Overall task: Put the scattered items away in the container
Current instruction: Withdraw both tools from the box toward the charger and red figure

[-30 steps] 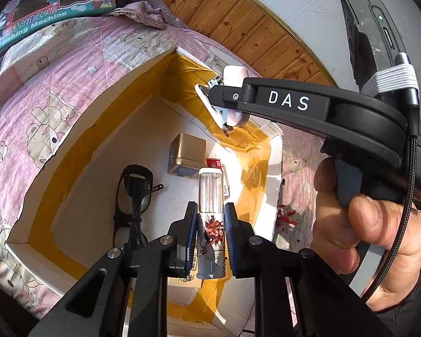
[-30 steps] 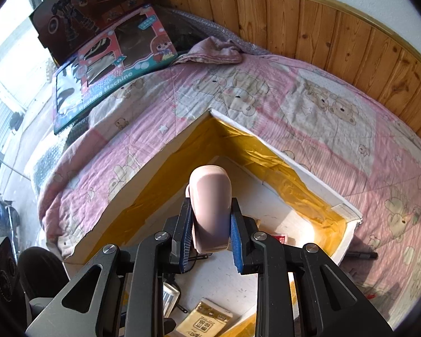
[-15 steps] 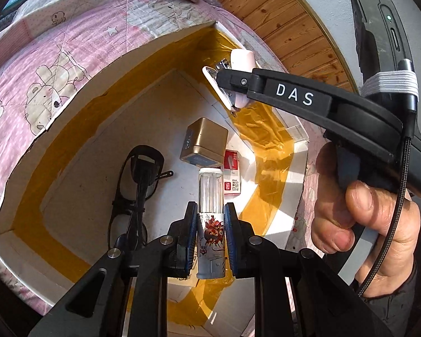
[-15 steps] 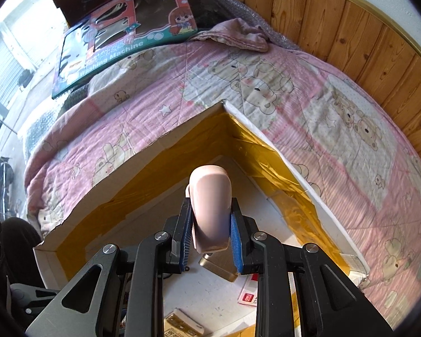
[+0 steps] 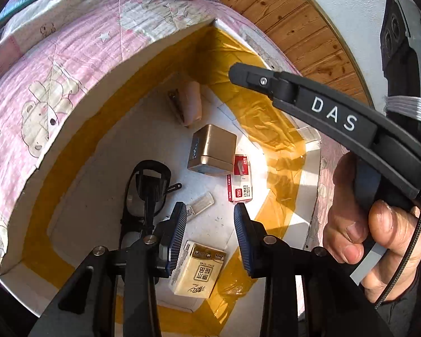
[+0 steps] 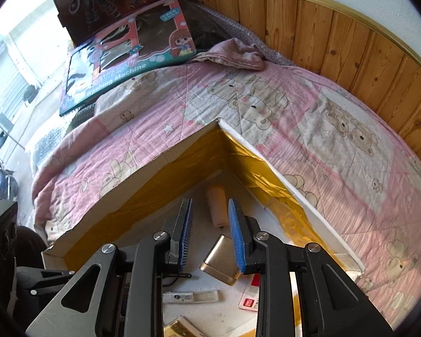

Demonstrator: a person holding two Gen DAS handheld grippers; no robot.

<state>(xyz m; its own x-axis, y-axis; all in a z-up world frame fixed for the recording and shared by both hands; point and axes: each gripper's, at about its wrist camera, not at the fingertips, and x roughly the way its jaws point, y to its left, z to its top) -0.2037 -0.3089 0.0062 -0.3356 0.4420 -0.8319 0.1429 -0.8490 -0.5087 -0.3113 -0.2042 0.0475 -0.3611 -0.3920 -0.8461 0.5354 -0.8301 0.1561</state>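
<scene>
Blue-padded jaws of both grippers, left [image 5: 210, 226] and right [image 6: 210, 234], now gape empty over the box [image 5: 70, 129]; each has dropped its load. Clear tube [image 5: 200, 203] lies crosswise by the glasses [image 5: 147, 185]; pink case [image 6: 216, 205] points toward the far corner. Only the left view shows the hand [image 5: 379, 236].

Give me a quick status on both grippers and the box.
Left gripper open, empty. Right gripper open, empty. Clear plastic tube and pink rounded clip lying in the white yellow-taped cardboard box. Nothing in the way.
</scene>
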